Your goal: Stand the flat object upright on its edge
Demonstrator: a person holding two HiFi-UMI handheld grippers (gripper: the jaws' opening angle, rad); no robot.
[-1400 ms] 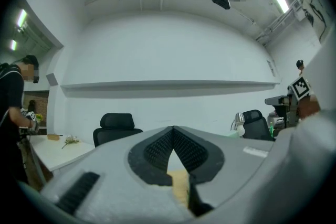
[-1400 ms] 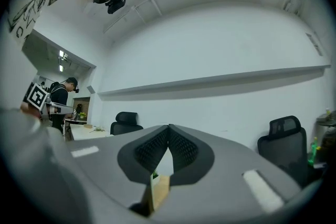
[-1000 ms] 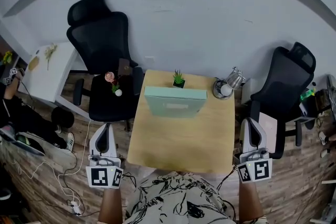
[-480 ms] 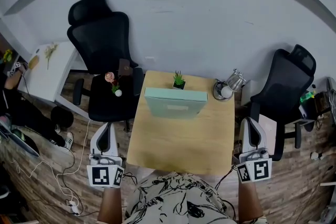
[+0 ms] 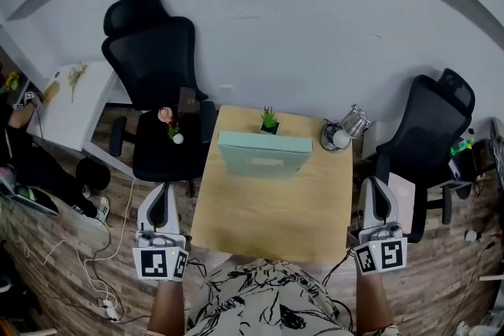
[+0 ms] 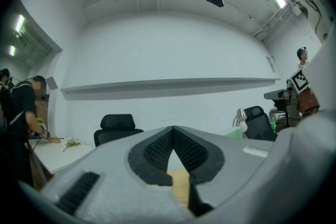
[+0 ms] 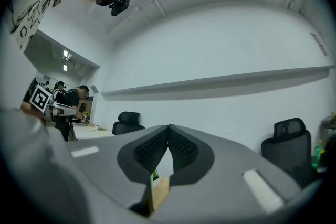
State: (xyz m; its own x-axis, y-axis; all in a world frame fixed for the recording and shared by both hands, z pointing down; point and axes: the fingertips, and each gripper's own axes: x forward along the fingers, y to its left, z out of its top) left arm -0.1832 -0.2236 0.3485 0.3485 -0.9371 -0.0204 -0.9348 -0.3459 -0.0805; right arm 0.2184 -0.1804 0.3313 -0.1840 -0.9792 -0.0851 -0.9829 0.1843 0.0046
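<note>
A mint-green flat box (image 5: 264, 155) is on the far half of the wooden table (image 5: 272, 220). Its narrow top edge and one broad face both show, so it appears to stand on its long edge. My left gripper (image 5: 160, 191) hangs off the table's left side near the front corner, shut and empty. My right gripper (image 5: 373, 185) hangs off the right side, also shut with nothing in it. In the left gripper view the left gripper's (image 6: 172, 131) ribbed pads meet at the tips. The right gripper's (image 7: 168, 128) pads meet the same way in the right gripper view.
A small potted plant (image 5: 268, 120) and a desk lamp (image 5: 344, 126) stand at the table's back edge. Black office chairs (image 5: 153, 59) (image 5: 429, 122) flank the table; the left one carries flowers (image 5: 168, 122). A white side table (image 5: 71, 102) and floor cables (image 5: 94, 279) lie left.
Both grippers have barely shifted and stay shut. The box has not moved. A person at the far left edge has moved a little.
</note>
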